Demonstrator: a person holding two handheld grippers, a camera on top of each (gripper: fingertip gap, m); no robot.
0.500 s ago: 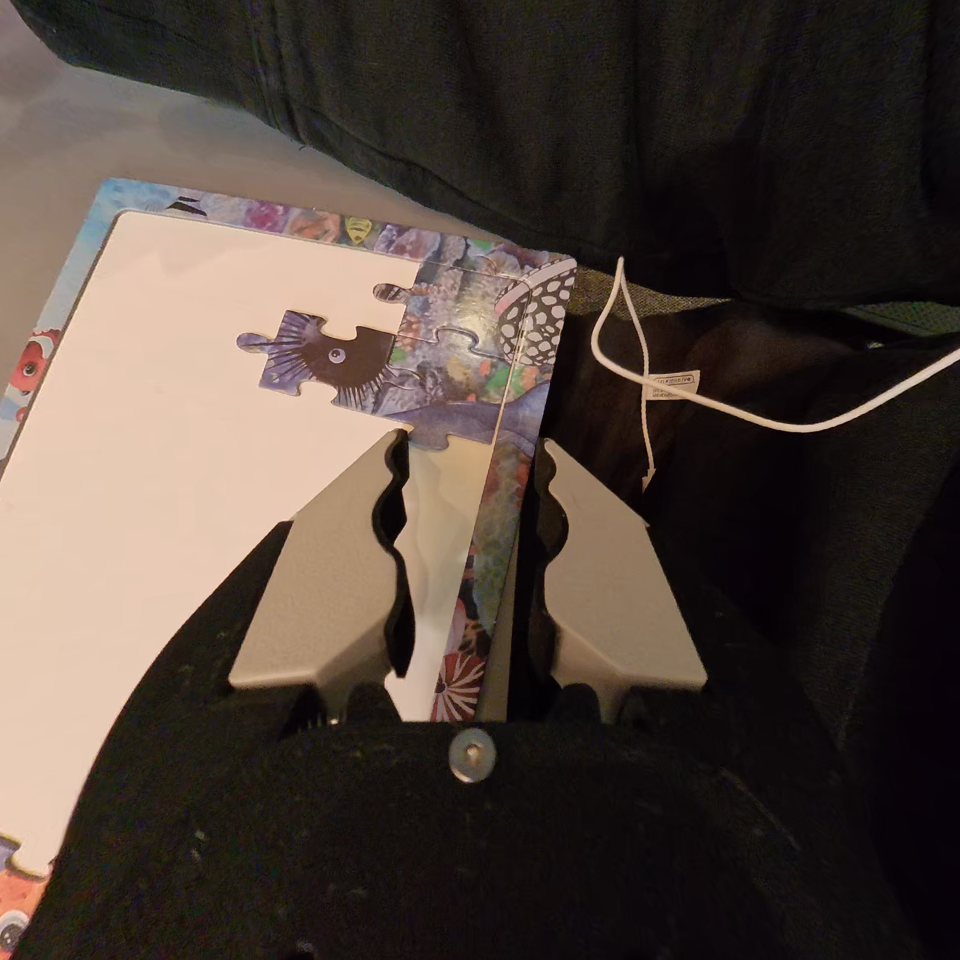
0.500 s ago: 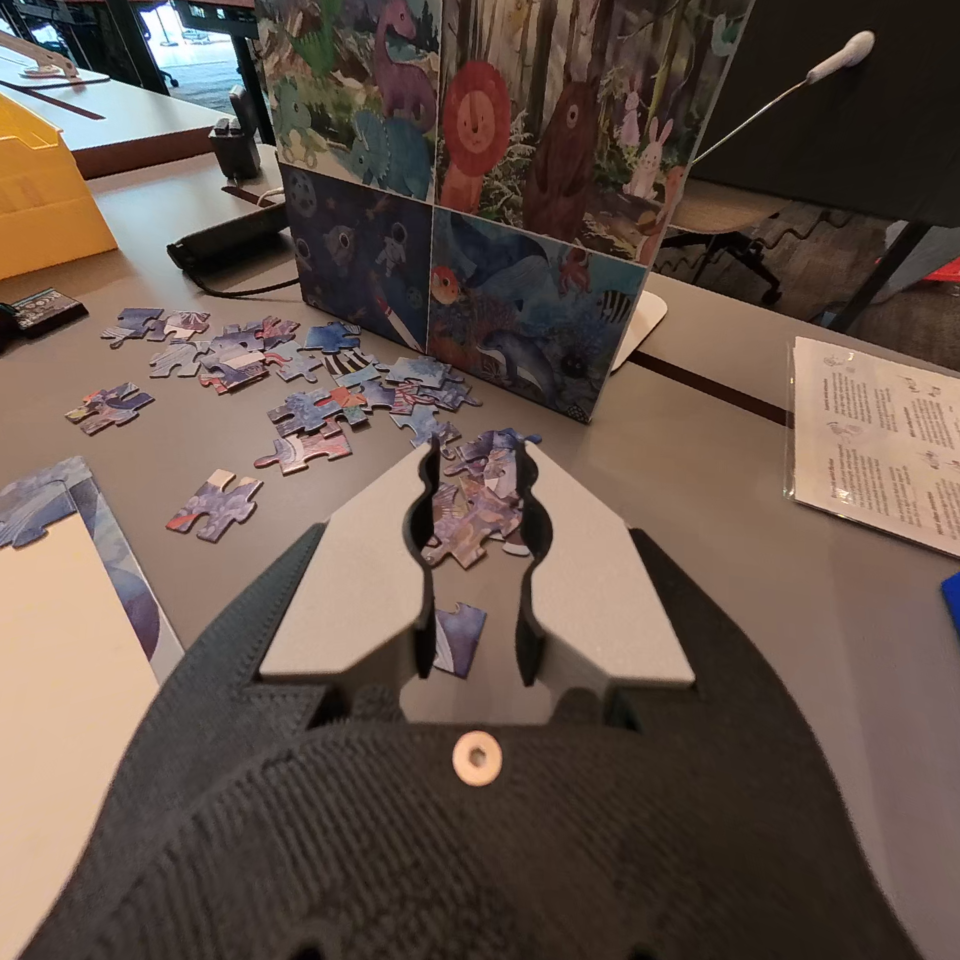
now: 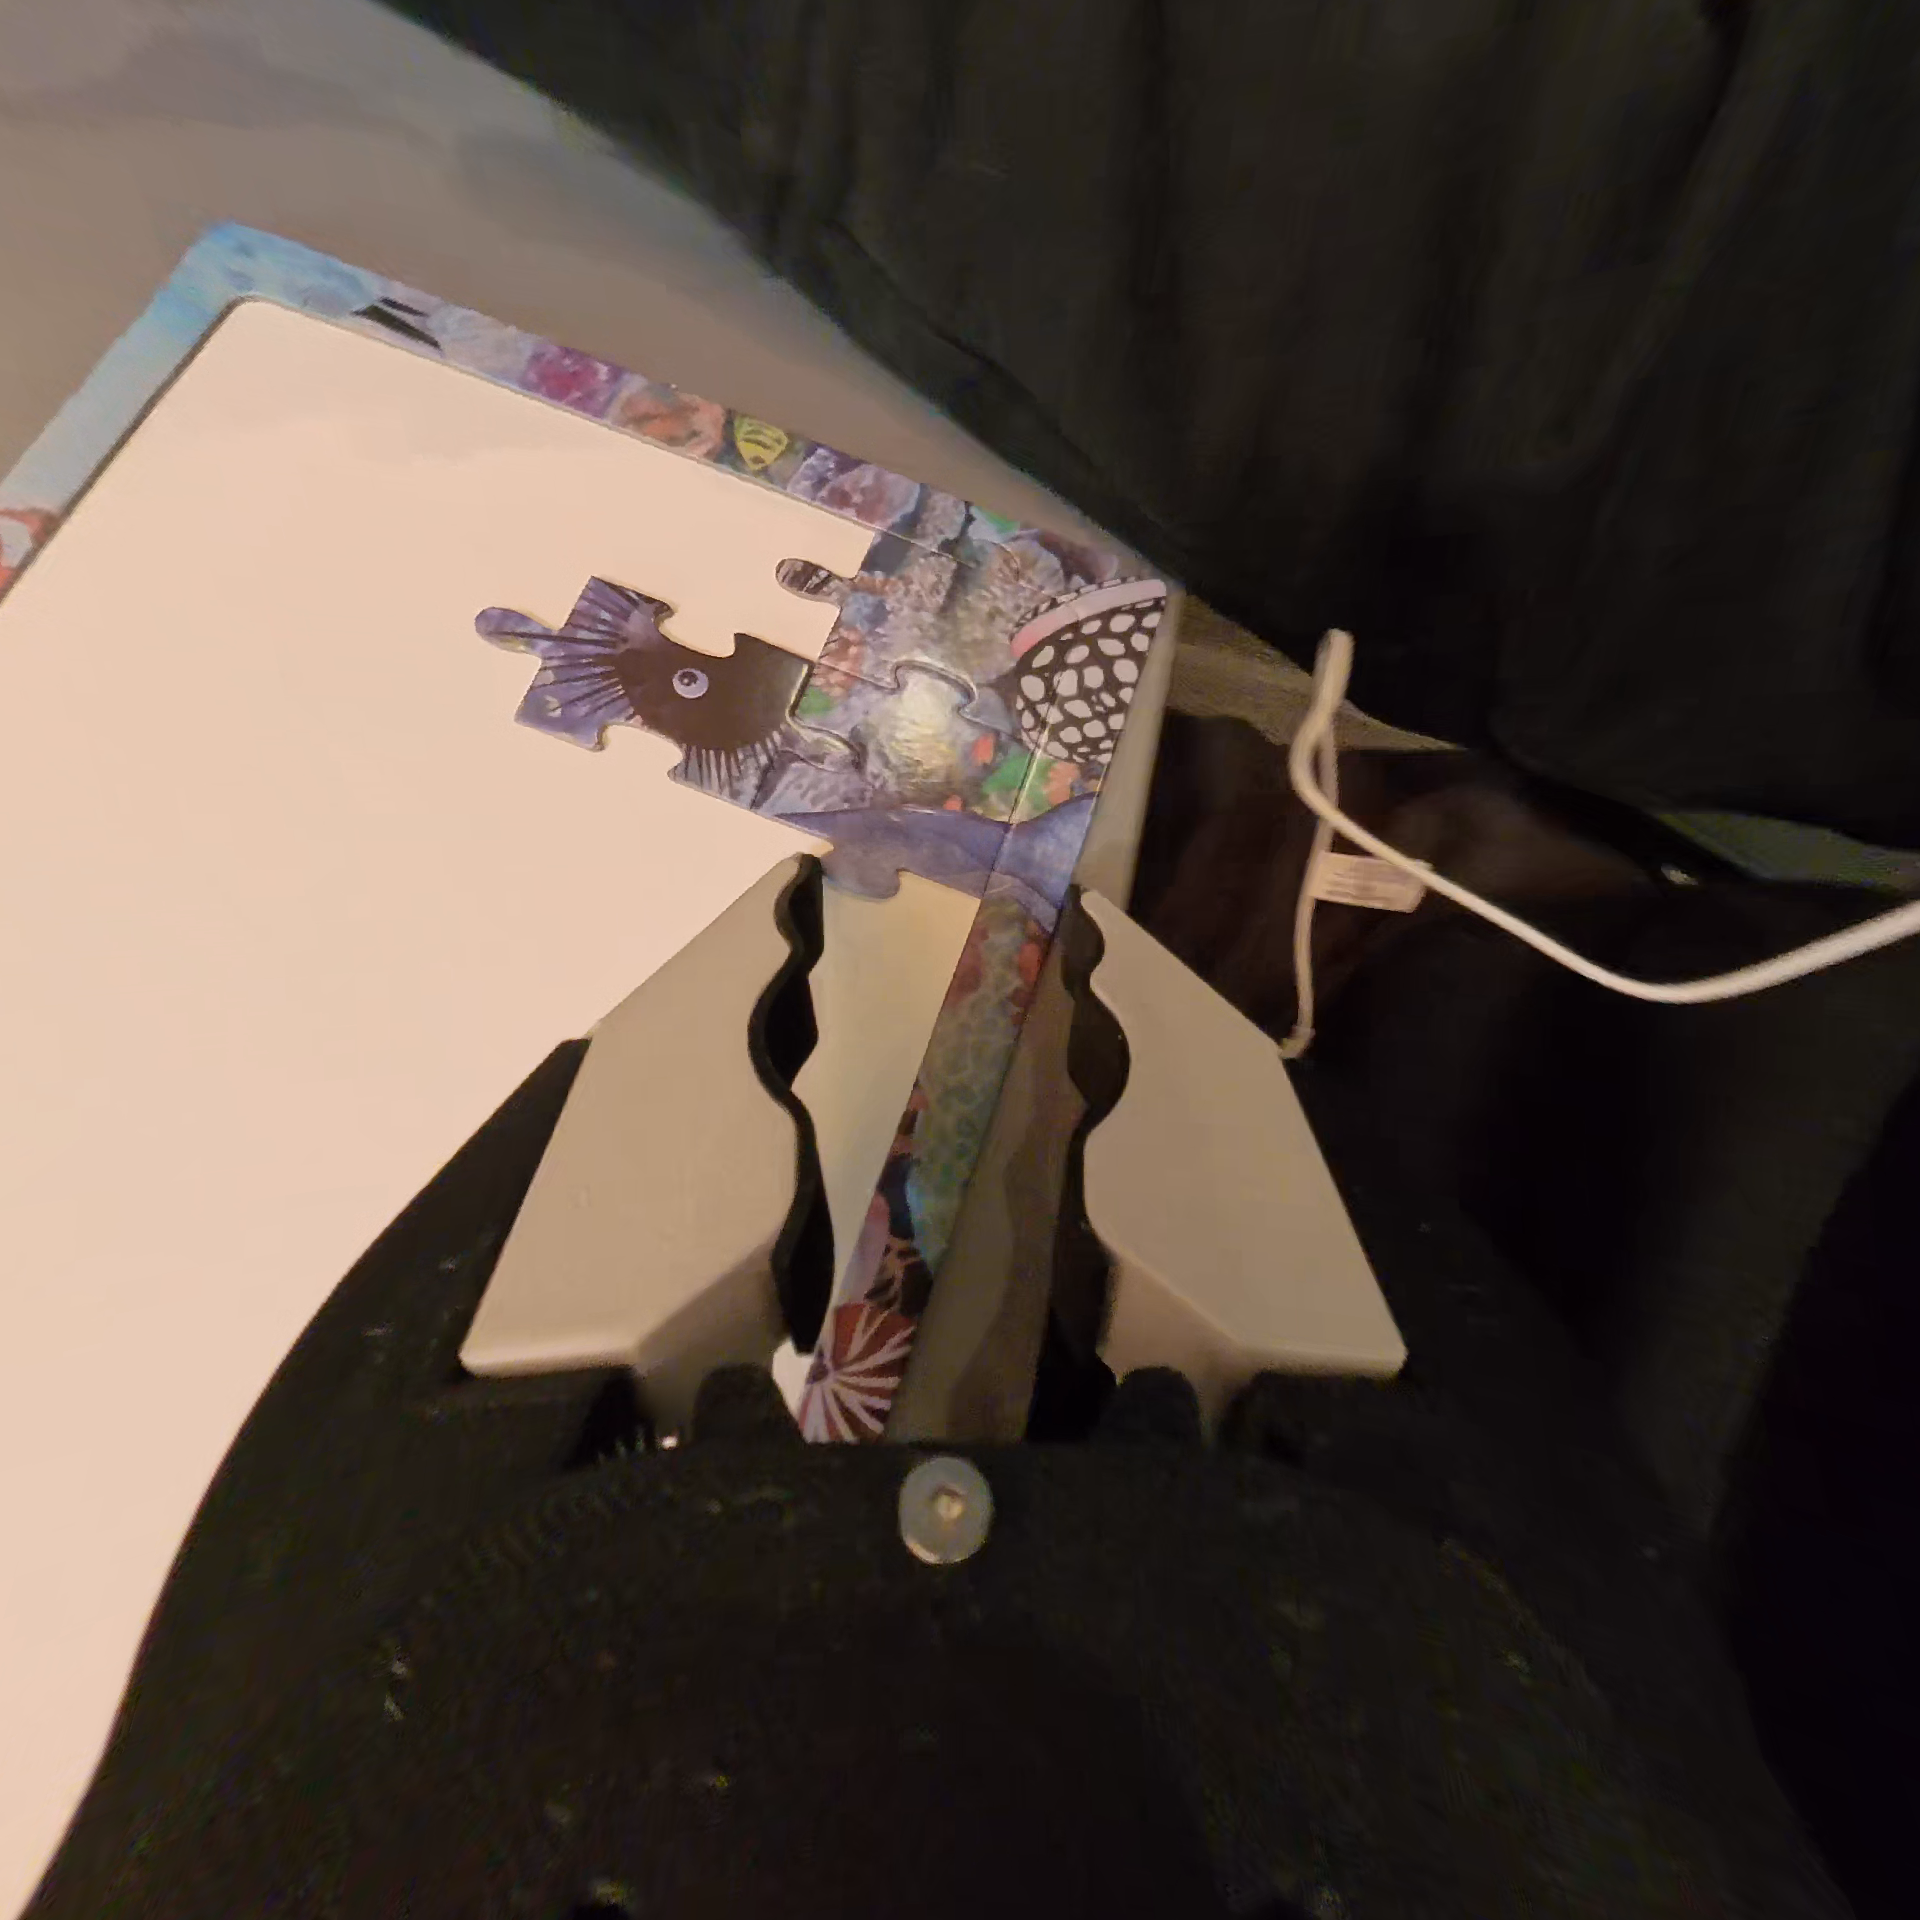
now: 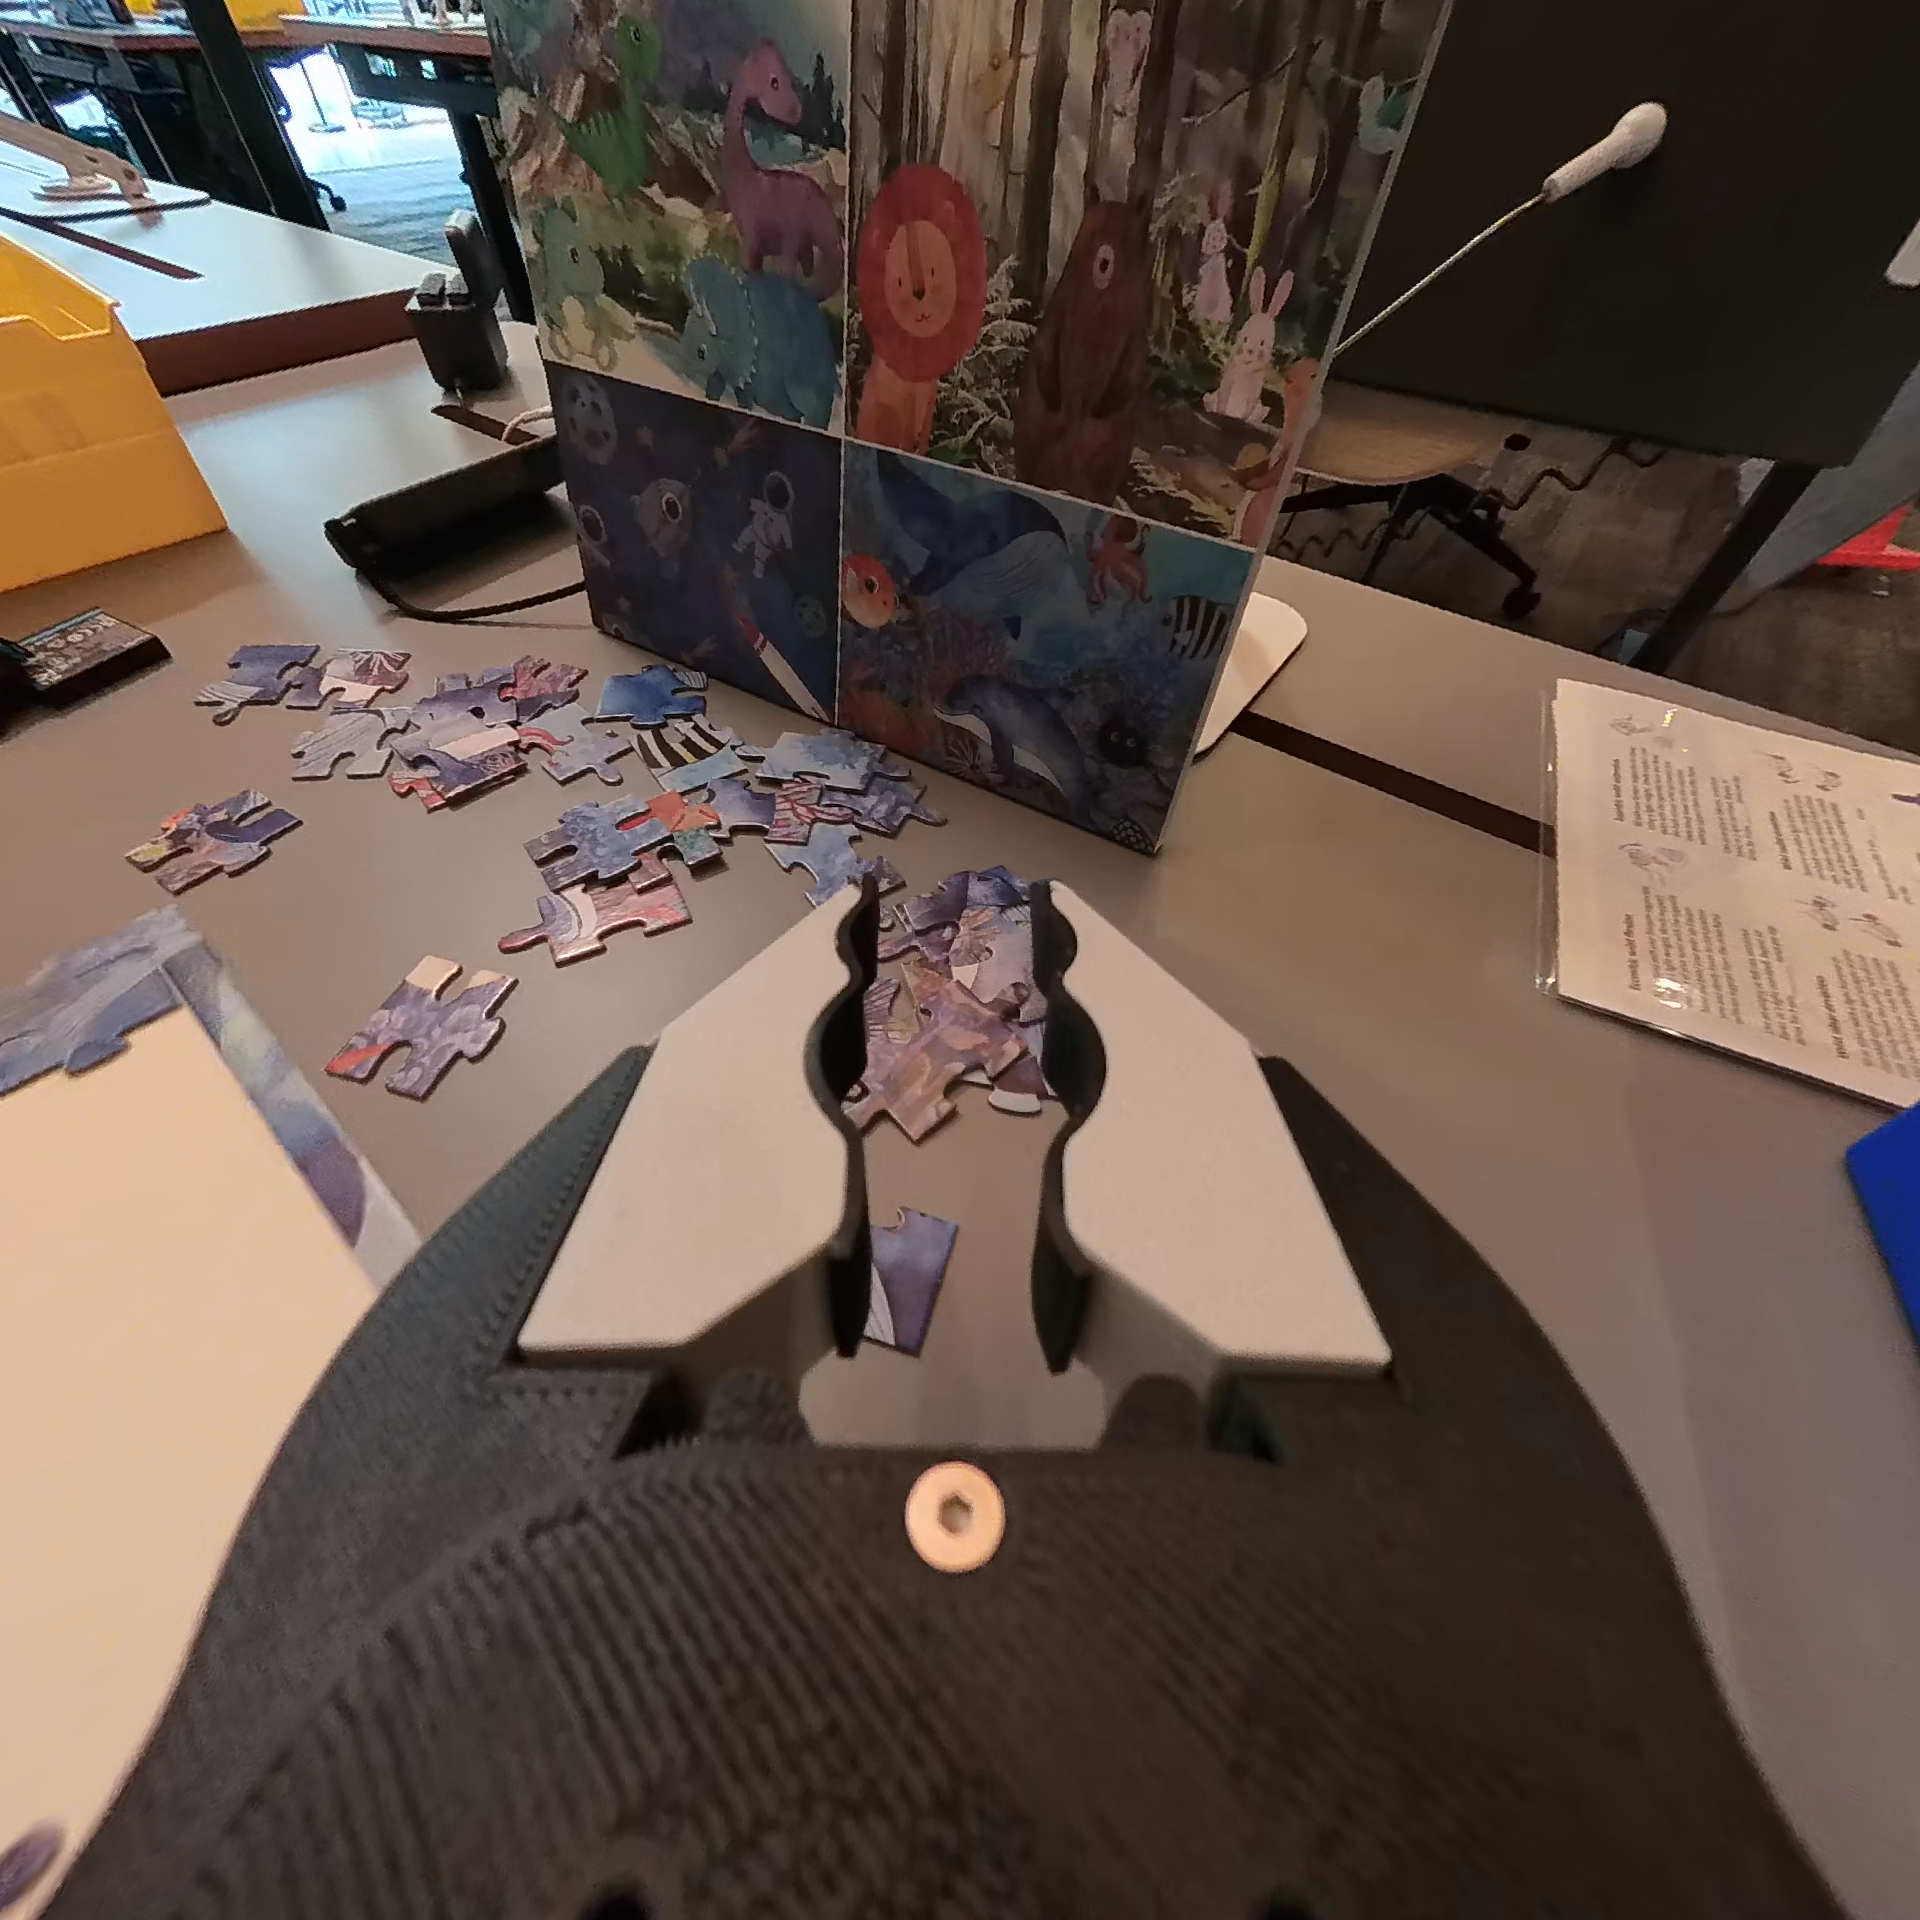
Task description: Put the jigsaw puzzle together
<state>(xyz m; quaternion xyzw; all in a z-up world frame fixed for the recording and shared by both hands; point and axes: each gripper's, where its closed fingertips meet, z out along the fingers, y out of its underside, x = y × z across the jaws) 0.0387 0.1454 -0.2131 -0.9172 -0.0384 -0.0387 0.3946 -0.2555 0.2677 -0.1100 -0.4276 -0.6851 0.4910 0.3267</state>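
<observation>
**Puzzle tray barely started, loose pieces half hidden behind the claws**

Left wrist view: the left claw (image 3: 940, 883) stands open over the right border of the puzzle tray (image 3: 312, 935), gripping nothing, with its fingertips at the centre of the frame. Its black body covers the tray's lower right part, and the tray's left side runs out of the frame. A few joined pieces (image 3: 935, 707) fill the tray's far right corner, right of centre. Dark cloth (image 3: 1455, 364) fills the upper right; what it belongs to is hard to tell. A white cord (image 3: 1558, 966) crosses it at the right.

Right wrist view: the right claw (image 4: 951, 904) is open and empty above the grey worktop (image 4: 1403, 1039). A heap of pieces (image 4: 935, 1039) lies between its fingers, partly masked by them. One piece (image 4: 909, 1283) sits nearer, its left edge hidden. More loose pieces (image 4: 582, 790) spread at centre left before the upright puzzle box (image 4: 935, 416), whose top is cut off. The tray's corner shows at lower left.
</observation>
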